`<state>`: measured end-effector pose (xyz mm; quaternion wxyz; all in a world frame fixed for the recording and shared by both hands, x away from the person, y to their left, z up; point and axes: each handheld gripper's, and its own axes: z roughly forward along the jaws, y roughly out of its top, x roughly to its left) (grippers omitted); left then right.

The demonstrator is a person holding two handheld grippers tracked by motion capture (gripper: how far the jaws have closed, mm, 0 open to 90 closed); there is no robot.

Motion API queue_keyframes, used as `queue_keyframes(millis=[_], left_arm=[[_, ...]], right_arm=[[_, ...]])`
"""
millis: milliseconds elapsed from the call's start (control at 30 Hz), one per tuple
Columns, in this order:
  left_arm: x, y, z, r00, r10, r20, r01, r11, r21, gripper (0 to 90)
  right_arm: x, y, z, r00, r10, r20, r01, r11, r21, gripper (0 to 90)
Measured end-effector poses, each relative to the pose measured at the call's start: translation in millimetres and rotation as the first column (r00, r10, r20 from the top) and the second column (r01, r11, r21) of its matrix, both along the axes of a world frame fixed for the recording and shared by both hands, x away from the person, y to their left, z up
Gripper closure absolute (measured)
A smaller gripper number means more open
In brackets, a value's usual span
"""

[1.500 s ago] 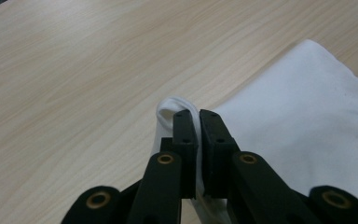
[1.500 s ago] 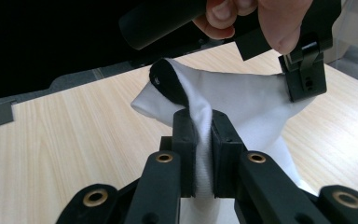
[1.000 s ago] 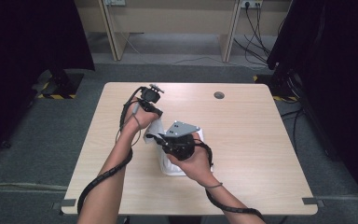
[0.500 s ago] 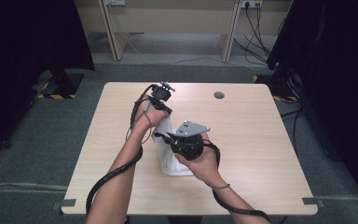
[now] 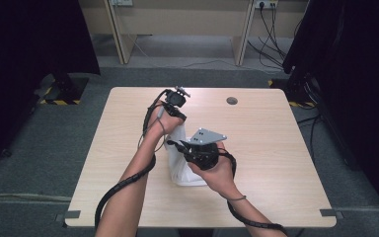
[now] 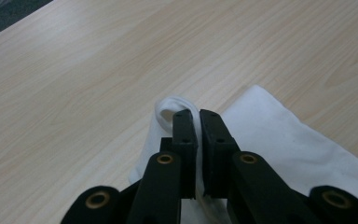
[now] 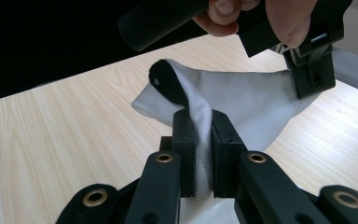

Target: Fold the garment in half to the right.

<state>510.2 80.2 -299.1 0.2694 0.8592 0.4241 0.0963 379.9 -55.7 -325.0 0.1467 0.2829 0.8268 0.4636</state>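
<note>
A white cloth point(image 5: 181, 165) rises from the wooden table point(image 5: 276, 148), stretched between both grippers. My left gripper point(image 5: 173, 126), at the far end of the cloth, is shut on a folded edge of it; the left gripper view has that fold looping out past the gripper point(image 6: 198, 114) above the rest of the cloth point(image 6: 279, 140). My right gripper point(image 5: 176, 144), nearer the person, is shut on another edge; its own view shows the gripper point(image 7: 199, 116) pinching the cloth point(image 7: 242, 98). A black patch point(image 7: 162, 80) sits on a raised corner. The left gripper point(image 7: 312, 81) holds the far corner there.
A small dark round disc point(image 5: 232, 100) lies near the table's far edge, right of centre. Black cables trail from both grippers along the forearms. Desk legs and wall sockets stand beyond the table; dark curtains hang at both sides.
The left hand has moved right and slightly up, drawing the cloth taut. The right hand has shifted a little to the right. Both grips stay shut on the cloth.
</note>
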Motion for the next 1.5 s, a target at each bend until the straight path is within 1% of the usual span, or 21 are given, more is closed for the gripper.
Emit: queue_keyframes(millis=[533, 800, 967, 1133, 1500], left_arm=[[0.9, -12.8, -2.9, 0.9999, -0.014, -0.001, 0.014, 0.9999, -0.003, 85.0], [1.0, -16.8, -5.7, 0.9998, -0.018, -0.008, 0.018, 0.9998, -0.002, 84.8], [1.1, -20.0, -9.3, 0.9997, -0.020, -0.012, 0.020, 0.9998, 0.000, 84.7], [0.9, -24.6, -14.5, 0.9997, -0.020, -0.017, 0.020, 0.9998, -0.004, 84.7], [1.6, -33.2, -21.0, 0.9992, -0.030, -0.027, 0.030, 0.9996, -0.004, 84.6]], right_arm=[[-0.1, -10.4, -2.5, 0.9998, -0.017, -0.006, 0.017, 0.9999, 0.003, 83.0], [-0.7, -15.4, -6.4, 0.9997, -0.019, -0.011, 0.019, 0.9998, -0.010, 83.0], [-0.7, -18.1, -9.2, 0.9994, -0.025, -0.023, 0.025, 0.9997, 0.002, 83.0], [-2.0, -19.9, -12.5, 0.9992, -0.030, -0.028, 0.030, 0.9995, 0.003, 82.9], [-2.1, -28.4, -20.1, 0.9986, -0.037, -0.037, 0.036, 0.9993, -0.011, 82.9]])
